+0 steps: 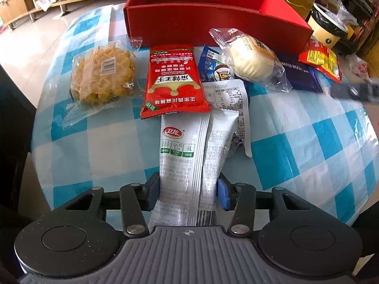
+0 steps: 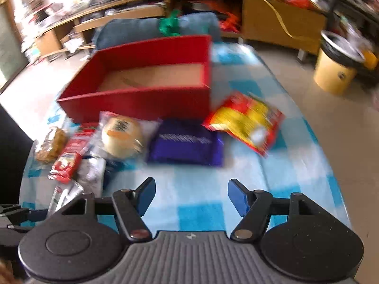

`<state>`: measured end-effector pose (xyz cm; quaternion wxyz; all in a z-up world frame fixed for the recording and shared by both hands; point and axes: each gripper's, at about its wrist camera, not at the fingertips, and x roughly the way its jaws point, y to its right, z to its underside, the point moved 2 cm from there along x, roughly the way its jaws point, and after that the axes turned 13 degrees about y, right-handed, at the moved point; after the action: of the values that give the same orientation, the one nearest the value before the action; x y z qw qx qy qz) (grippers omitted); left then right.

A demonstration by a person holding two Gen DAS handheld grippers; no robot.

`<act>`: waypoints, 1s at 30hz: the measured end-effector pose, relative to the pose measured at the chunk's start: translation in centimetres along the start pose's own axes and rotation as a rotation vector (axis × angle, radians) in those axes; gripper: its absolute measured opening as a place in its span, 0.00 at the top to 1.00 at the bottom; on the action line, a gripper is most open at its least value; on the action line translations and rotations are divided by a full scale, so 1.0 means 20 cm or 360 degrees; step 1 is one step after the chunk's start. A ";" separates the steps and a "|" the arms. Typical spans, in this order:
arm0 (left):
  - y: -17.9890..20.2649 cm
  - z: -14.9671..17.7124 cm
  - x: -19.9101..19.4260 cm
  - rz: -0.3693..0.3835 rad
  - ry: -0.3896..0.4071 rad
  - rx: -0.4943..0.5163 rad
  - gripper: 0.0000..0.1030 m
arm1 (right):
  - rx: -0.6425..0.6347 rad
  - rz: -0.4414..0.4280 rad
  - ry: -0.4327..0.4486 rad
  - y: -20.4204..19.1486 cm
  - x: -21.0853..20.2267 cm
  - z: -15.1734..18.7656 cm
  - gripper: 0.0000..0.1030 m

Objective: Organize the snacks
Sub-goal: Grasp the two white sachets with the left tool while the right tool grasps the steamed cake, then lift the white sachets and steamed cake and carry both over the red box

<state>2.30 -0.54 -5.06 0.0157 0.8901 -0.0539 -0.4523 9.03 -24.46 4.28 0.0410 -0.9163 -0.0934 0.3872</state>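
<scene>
The left gripper [image 1: 188,189] is closed on a white packet [image 1: 182,165], its blue pads pressing the packet's two sides near the lower end; the packet runs away from the camera over the blue-and-white checked cloth [image 1: 296,146]. Its far end touches the near edge of a red sachet [image 1: 174,80] with white lettering, and a second white wrapper [image 1: 229,101] printed with a table lies just right of it, partly beneath.

The right gripper [image 2: 191,196] stands partly open above bare cloth with nothing between its pads; this view is blurred.

Left of the sachet, a clear bag of yellow lattice crisps [image 1: 103,78] lies apart on the cloth. Right of the sachet is a small blue packet [image 1: 209,64], and overlapping it a clear-wrapped pale round bun [image 1: 251,56], tilted. Further right lies a dark purple wafer pack [image 1: 300,73], and beyond it a red-and-yellow bag [image 1: 319,59] at the table's right side. In the right wrist view the purple pack [image 2: 187,142] lies nearest the open gripper, the bun [image 2: 122,135] to its left and the red-and-yellow bag [image 2: 246,123] to its right.

Behind the row of snacks stands a red box [image 1: 213,21], open on top, its brown floor bare as far as the right wrist view shows [image 2: 151,75]. The bun and sachet lie just in front of its near wall.

On the floor far right is a yellow bin [image 2: 334,73] with a dark liner.
</scene>
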 end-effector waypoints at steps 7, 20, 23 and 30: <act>-0.06 -0.01 -0.02 0.0045 0.0005 -0.0089 0.52 | 0.0027 -0.0185 -0.0048 -0.20 0.27 -0.16 0.40; -0.04 -0.01 0.01 0.0033 -0.0013 -0.0046 0.51 | 0.0093 -0.0275 -0.0232 -0.31 0.58 -0.15 0.14; -0.03 -0.01 0.02 0.0011 -0.0008 -0.0028 0.49 | -0.0067 -0.0250 -0.0226 -0.37 0.59 -0.10 0.15; -0.02 0.01 0.02 -0.0001 0.0028 0.0011 0.36 | -0.0067 -0.0306 -0.0262 -0.34 0.47 -0.04 0.40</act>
<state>2.44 -0.28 -5.52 0.0131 0.8941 -0.0550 -0.4442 15.13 -15.99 -0.75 0.0508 -0.8690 -0.1920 0.4532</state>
